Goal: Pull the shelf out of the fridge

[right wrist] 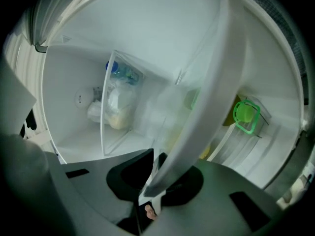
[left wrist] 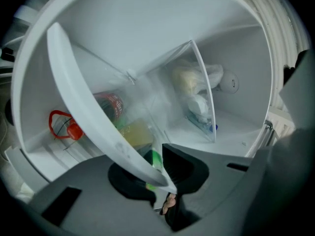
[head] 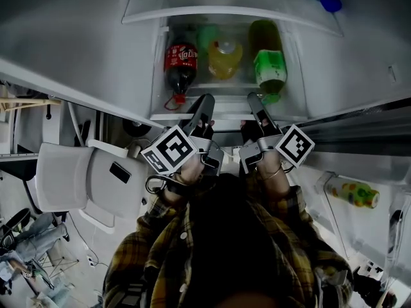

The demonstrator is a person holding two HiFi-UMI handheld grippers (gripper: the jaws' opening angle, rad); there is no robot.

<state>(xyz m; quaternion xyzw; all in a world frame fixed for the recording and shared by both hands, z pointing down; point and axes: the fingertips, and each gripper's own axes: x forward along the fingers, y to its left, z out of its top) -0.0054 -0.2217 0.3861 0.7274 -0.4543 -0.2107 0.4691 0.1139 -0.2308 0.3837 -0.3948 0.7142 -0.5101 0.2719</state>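
On the shelf lay a cola bottle, a yellow bottle and a green bottle, while the left gripper and right gripper met the shelf's front edge.

Three bottles lie side by side inside the fridge.

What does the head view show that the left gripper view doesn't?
Only the head view shows the white plastic chair and the person's checked yellow shirt. Only the left gripper view shows the clear bag of food at the back. Both show the red-capped dark cola bottle and the white-edged clear fridge shelf, clamped by the left gripper.
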